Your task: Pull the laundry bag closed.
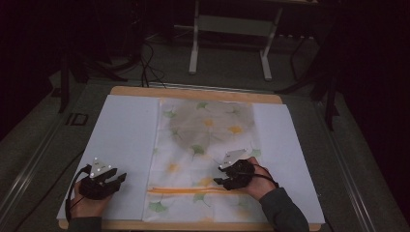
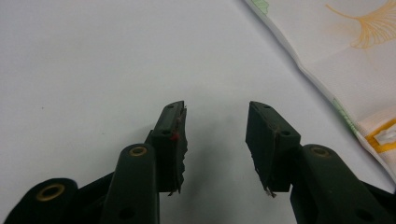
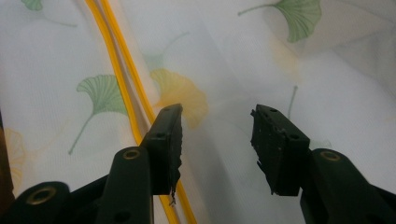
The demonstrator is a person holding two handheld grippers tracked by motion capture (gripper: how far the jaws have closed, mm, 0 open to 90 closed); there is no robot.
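Both my tongs gape wide, nothing between their jaws.

My left gripper (image 2: 215, 140) hangs over the smooth white sheet (image 1: 123, 140); my right gripper (image 3: 215, 149) is over the one thin cloth (image 1: 203, 159), printed with green and yellow ginkgo leaves and two orange stripes (image 3: 119, 79). The cloth lies flat at the middle of the wooden table (image 1: 193, 93). I can read no writing.

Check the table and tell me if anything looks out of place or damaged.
Nothing is spilled or broken. The leaf-print cloth lies flat on the white sheet, though its far part looks greyer, as if folded double. The pads on the left gripper and right gripper fingers look frayed at the edges.
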